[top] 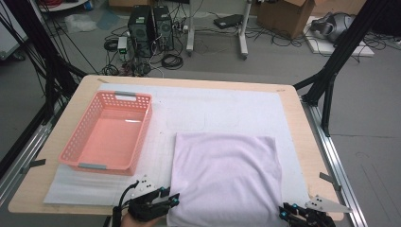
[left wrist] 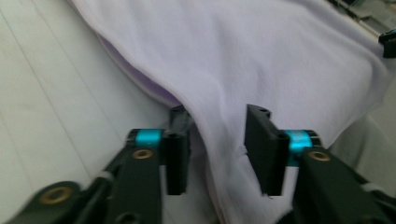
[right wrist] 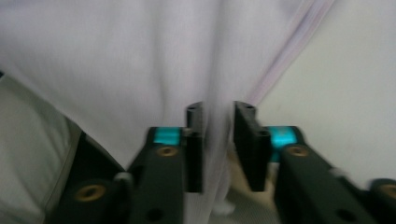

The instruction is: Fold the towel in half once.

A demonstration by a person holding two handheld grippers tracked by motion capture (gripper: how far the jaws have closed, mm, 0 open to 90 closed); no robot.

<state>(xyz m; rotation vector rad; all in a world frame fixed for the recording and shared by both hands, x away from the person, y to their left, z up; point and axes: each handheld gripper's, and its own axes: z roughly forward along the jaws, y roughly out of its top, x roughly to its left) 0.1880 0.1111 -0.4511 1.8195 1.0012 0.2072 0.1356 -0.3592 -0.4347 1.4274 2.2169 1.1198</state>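
A pale lilac cloth (top: 226, 175) lies folded flat on the near right part of the white mat (top: 217, 106), its front edge hanging at the table's edge. My left gripper (top: 172, 197) is at the cloth's near left corner. In the left gripper view the cloth's (left wrist: 243, 56) edge runs between the jaws of my left gripper (left wrist: 217, 114), which stand apart and do not pinch it. My right gripper (top: 283, 210) is at the near right corner. A loose fold of cloth (right wrist: 116, 56) hangs between the parted jaws of my right gripper (right wrist: 217, 109).
A pink plastic basket (top: 144, 127) stands on the left of the mat with nothing in it. The wooden table's (top: 295, 123) right rim runs close beside the cloth. Beyond the table are computer towers, cables and boxes on the floor.
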